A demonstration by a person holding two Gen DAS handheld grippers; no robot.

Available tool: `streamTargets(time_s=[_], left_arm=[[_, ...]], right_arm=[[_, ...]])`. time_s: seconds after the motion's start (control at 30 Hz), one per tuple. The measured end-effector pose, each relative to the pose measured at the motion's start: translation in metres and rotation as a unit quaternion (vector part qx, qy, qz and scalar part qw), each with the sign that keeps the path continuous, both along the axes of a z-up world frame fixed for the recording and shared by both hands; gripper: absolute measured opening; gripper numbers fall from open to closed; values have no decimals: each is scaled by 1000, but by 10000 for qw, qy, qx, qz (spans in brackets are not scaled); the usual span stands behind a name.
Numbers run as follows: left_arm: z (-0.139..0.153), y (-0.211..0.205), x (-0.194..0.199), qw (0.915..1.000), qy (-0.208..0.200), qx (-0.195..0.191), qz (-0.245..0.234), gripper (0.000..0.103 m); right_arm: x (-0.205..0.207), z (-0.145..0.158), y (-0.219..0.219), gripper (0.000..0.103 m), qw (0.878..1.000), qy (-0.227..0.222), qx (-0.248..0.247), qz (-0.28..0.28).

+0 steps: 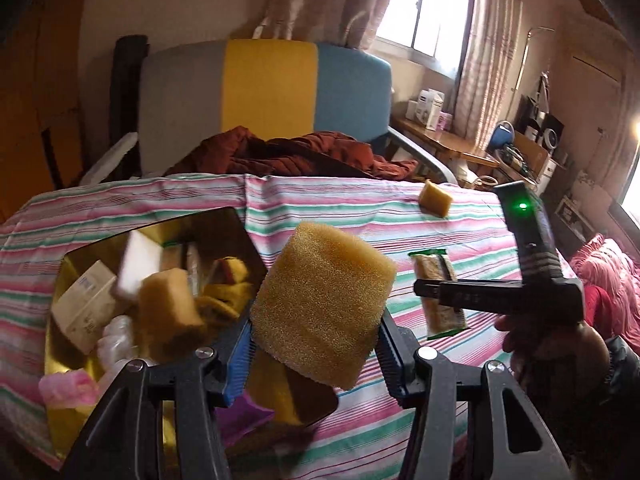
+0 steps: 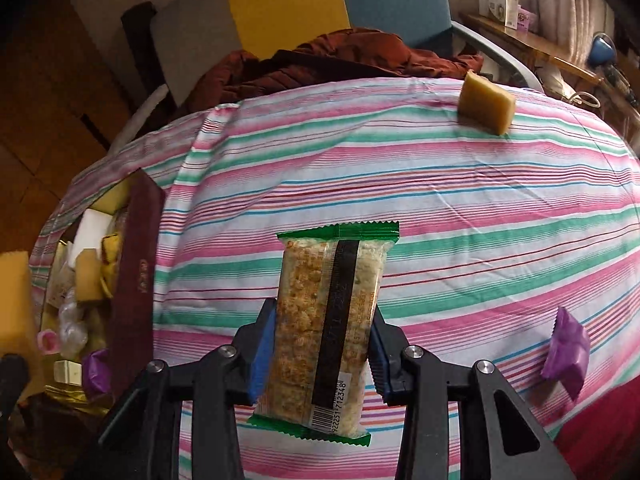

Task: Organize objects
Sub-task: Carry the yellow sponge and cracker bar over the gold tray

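My left gripper [image 1: 314, 342] is shut on a big yellow sponge [image 1: 324, 304], held above the striped cloth beside a gold-lined box [image 1: 72, 256]. The box holds smaller sponges, a white block, a carton and wrapped items. My right gripper [image 2: 320, 354] is shut on a green-edged snack bar packet [image 2: 328, 320], lifted over the cloth. The left wrist view also shows that right gripper [image 1: 436, 294] with the snack bar [image 1: 436, 276] at the right. A small yellow sponge [image 2: 486, 108] [image 1: 435, 197] lies near the far edge. A purple packet [image 2: 566, 346] lies at the right.
The striped cloth [image 2: 440, 200] covers the work surface. Behind it stand a grey, yellow and blue chair [image 1: 272, 100] and a rumpled dark red jacket [image 1: 304, 152]. A cluttered wooden desk [image 1: 448, 140] is at the back right. A person's hand [image 1: 560, 344] holds the right gripper.
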State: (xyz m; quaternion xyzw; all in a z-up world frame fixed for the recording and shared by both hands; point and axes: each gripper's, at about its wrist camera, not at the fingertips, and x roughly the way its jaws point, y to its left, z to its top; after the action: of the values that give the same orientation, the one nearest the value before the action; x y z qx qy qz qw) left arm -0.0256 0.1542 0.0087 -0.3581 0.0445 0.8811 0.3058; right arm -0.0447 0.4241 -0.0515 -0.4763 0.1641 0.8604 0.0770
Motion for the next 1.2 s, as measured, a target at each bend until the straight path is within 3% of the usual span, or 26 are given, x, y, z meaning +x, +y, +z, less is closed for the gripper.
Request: streamTargets(time_s=[0.33, 0.73, 1.03, 1.2], left_arm=[[0, -37, 8, 9993, 105, -21, 366, 55], [9, -98, 3, 9953, 149, 239, 930, 55], [11, -156, -8, 9863, 77, 376, 1602, 55], [6, -185, -14, 9792, -53, 465, 1976, 55]], right_arm=[[12, 26, -33, 41, 9985, 484, -141, 210], [8, 44, -100, 41, 9914, 860, -202, 967], [4, 45, -151, 41, 9805, 1001, -221, 1678], [-5, 37, -180, 42, 9728, 998, 35, 2089]])
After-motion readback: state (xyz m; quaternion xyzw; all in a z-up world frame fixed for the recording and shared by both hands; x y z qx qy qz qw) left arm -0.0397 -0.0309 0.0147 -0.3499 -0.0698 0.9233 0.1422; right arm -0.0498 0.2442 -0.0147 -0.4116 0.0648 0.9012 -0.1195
